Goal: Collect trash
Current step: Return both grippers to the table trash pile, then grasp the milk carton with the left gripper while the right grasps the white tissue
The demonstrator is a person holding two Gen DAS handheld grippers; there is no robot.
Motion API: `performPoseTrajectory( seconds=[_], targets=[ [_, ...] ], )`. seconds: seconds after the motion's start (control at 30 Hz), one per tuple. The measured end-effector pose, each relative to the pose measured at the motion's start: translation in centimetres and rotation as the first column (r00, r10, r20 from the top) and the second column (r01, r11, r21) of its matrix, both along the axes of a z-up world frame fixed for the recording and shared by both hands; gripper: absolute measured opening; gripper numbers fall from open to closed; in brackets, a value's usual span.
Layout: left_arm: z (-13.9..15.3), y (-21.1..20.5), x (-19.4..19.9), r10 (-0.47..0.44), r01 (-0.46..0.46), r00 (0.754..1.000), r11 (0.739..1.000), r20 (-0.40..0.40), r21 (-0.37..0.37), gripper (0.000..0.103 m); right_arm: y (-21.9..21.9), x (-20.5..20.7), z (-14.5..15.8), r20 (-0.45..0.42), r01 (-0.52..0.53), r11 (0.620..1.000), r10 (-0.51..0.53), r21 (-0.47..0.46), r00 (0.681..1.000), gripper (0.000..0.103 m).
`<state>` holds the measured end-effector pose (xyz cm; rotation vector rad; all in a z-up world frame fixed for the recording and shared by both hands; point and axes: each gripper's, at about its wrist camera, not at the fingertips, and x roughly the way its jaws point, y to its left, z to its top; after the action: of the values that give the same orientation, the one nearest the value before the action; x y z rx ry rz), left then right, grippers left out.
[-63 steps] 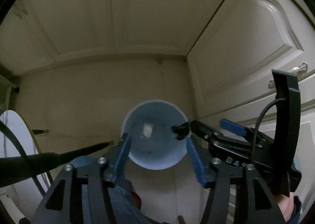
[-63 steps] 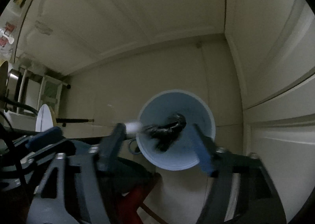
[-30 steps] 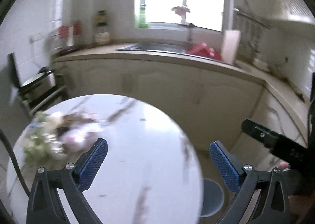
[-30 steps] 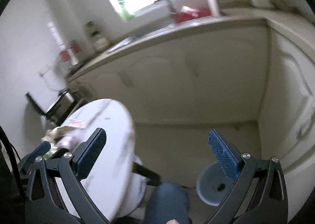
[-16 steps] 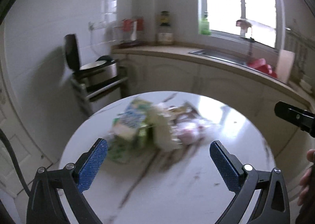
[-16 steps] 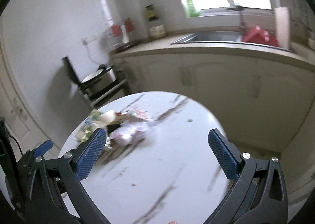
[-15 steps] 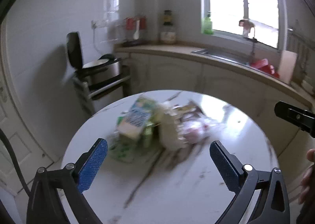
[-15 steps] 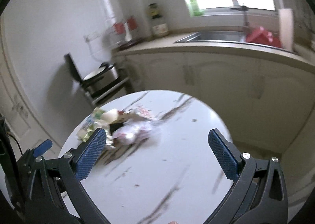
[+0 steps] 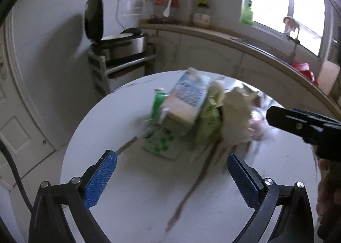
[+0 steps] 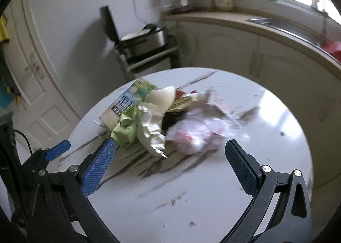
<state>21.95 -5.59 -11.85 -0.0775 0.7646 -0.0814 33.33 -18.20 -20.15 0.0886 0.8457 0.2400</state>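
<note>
Both hand-held grippers, left (image 9: 169, 171) and right (image 10: 170, 158), gape wide, empty, over the desk (image 10: 213, 200). Trash (image 10: 162, 119) sits piled mid-desk (loosely stacked); a careless grab could topple the carton (image 9: 184, 102) or scatter wrappers.

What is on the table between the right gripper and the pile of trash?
Nothing solid: the right wrist view shows only bare white table with dark streaks and crumbs between the open right gripper and the trash pile.

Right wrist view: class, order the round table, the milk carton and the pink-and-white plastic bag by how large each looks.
1. Round table
2. and 3. Plastic bag and milk carton look alike; the carton is partly hidden, so unranked.
</note>
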Motion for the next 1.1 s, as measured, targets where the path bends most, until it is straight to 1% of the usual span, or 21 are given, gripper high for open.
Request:
performPoseTrajectory(
  seconds=[0.07, 0.17, 0.23, 0.33, 0.37, 0.43, 0.5, 0.6, 0.7, 0.8, 0.83, 0.87, 0.9, 0.93, 0.97, 1.1],
  targets=[
    [-0.5, 0.6, 0.8, 0.019, -0.019, 1.000, 1.000, -0.004, 0.004, 0.102, 1.1, 1.1, -0.8, -0.015, -0.025, 1.000, 0.024, -0.019, 1.000, 0.102],
    [-0.9, 1.6, 2.2, 0.035, -0.035, 0.999, 0.999, -0.007, 0.014, 0.102, 2.6, 2.6, -1.8, -0.033, -0.050, 0.997, 0.048, -0.054, 0.998, 0.093],
    [-1.0, 2.1, 3.2, 0.027, -0.027, 1.000, 0.999, -0.004, 0.029, 0.102, 3.4, 3.4, -2.4, -0.045, -0.067, 0.995, 0.063, -0.079, 0.997, 0.079],
    [-1.1, 1.9, 4.9, -0.003, 0.003, 1.000, 0.998, -0.002, 0.058, 0.102, 4.6, 4.7, -3.5, -0.069, -0.090, 0.990, 0.083, -0.107, 0.994, 0.068],
    [-1.7, 1.6, 5.6, -0.016, 0.016, 1.000, 0.998, 0.000, 0.064, 0.102, 4.8, 4.9, -3.7, -0.075, -0.093, 0.989, 0.084, -0.116, 0.994, 0.064],
    [-2.0, 1.0, 6.7, -0.050, 0.049, 0.999, 0.995, 0.008, 0.084, 0.102, 5.1, 5.2, -4.3, -0.091, -0.091, 0.988, 0.080, -0.127, 0.993, 0.035],
    [-2.4, 0.3, 7.7, -0.075, 0.073, 0.997, 0.992, 0.018, 0.107, 0.102, 4.6, 5.2, -4.3, -0.091, -0.081, 0.993, 0.072, -0.090, 0.993, 0.033],
    [-2.8, -0.5, 9.3, -0.096, 0.092, 0.995, 0.987, 0.026, 0.131, 0.102, 3.9, 4.6, -3.7, -0.074, -0.077, 0.995, 0.071, -0.070, 0.995, 0.033],
    [-3.3, -1.1, 10.9, -0.113, 0.108, 0.993, 0.985, 0.028, 0.136, 0.102, 3.0, 4.3, -3.3, -0.069, -0.066, 0.997, 0.063, -0.033, 0.996, 0.033],
    [-3.4, -1.8, 12.3, -0.137, 0.131, 0.990, 0.980, 0.034, 0.148, 0.099, 2.3, 4.0, -3.1, -0.069, -0.065, 0.998, 0.065, 0.005, 0.996, 0.033],
    [-3.6, -2.1, 12.7, -0.148, 0.142, 0.989, 0.979, 0.027, 0.147, 0.090, 2.1, 3.9, -3.0, -0.067, -0.066, 0.998, 0.067, 0.015, 0.995, 0.033],
    [-3.9, -2.3, 13.4, -0.161, 0.158, 0.987, 0.978, 0.011, 0.136, 0.076, 2.0, 3.9, -2.9, -0.065, -0.064, 0.998, 0.066, 0.025, 0.996, 0.033],
    [-4.2, -2.3, 13.9, -0.168, 0.168, 0.986, 0.978, -0.008, 0.121, 0.068, 1.8, 3.8, -2.8, -0.062, -0.062, 0.998, 0.064, 0.034, 0.996, 0.033],
    [-4.5, -2.4, 14.4, -0.176, 0.178, 0.984, 0.979, -0.026, 0.100, 0.051, 1.5, 3.7, -2.6, -0.059, -0.061, 0.997, 0.064, 0.042, 0.996, 0.033],
    [-5.0, -2.2, 14.9, -0.181, 0.184, 0.982, 0.980, -0.046, 0.072, 0.049, 1.4, 3.6, -2.5, -0.056, -0.061, 0.997, 0.064, 0.047, 0.996, 0.033],
    [-5.0, -1.1, 15.6, -0.177, 0.178, 0.984, 0.984, -0.026, 0.017, 0.047, 0.7, 3.0, -1.8, -0.041, -0.061, 0.996, 0.064, 0.066, 0.997, 0.033]
  ],
)
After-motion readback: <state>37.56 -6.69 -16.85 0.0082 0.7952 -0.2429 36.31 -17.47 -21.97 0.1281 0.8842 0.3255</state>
